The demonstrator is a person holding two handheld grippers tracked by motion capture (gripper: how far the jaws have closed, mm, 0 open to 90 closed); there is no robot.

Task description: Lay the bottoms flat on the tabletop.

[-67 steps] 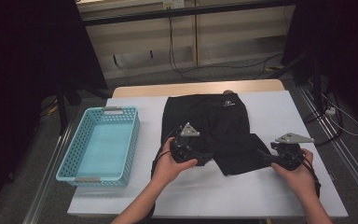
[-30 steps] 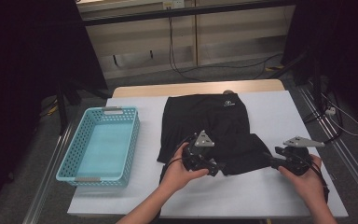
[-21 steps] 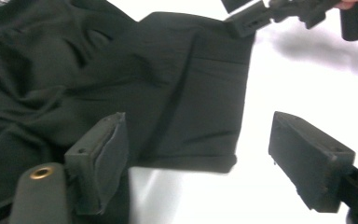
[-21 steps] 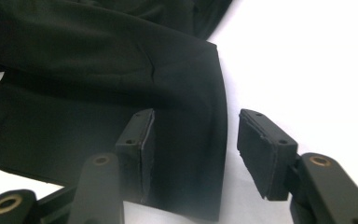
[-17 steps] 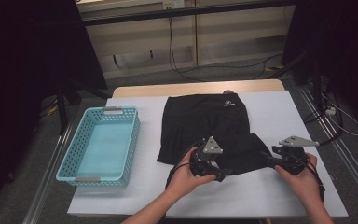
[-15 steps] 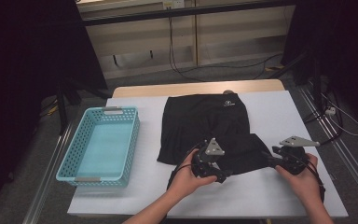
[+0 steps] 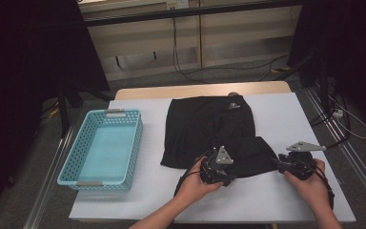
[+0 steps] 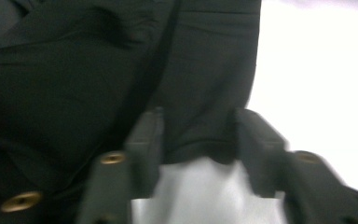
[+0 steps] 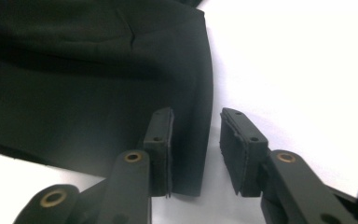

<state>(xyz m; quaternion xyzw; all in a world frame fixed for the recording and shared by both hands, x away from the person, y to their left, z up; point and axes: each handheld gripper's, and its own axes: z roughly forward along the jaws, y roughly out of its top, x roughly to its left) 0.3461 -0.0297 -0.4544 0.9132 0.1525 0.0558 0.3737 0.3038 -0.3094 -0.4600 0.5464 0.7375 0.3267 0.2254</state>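
Blue basket [image 7: 100, 145] sits empty at left; black garment [image 7: 209, 129] lies mid-table, part folded. Left gripper [image 7: 218, 172] and right gripper [image 7: 286, 164] are narrowing around its near hem, jaws just closing, not pinching yet. Folding remains.

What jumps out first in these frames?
The black garment spread across the middle of the white table, with both tongs at its near hem: the left tongs straddle the hem's edge, the right tongs its corner, jaws just closing, pads not yet pressing. Next, the turquoise basket at the table's left, away from the cloth.
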